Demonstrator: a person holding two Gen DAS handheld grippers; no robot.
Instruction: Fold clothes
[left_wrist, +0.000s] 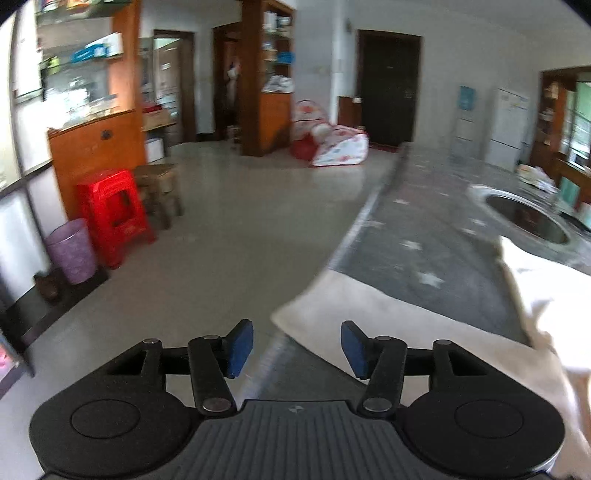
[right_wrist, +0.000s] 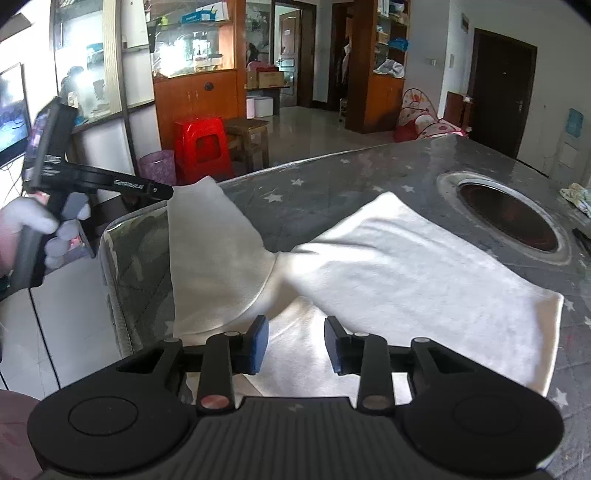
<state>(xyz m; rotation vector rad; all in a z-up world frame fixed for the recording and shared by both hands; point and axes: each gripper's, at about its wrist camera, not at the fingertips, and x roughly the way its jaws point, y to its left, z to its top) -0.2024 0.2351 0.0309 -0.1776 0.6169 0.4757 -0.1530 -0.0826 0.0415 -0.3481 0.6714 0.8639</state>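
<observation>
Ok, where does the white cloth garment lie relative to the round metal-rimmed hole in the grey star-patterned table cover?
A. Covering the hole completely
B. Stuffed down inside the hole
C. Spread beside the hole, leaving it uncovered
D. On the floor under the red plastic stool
C: in the right wrist view the white cloth garment is spread on the grey star-patterned table cover beside the round metal-rimmed hole, which stays fully uncovered.

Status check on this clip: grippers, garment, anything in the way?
Left gripper open, empty, at table edge. Right gripper open, above white garment, part folded. Metal basin beyond the garment, clear of it.
</observation>
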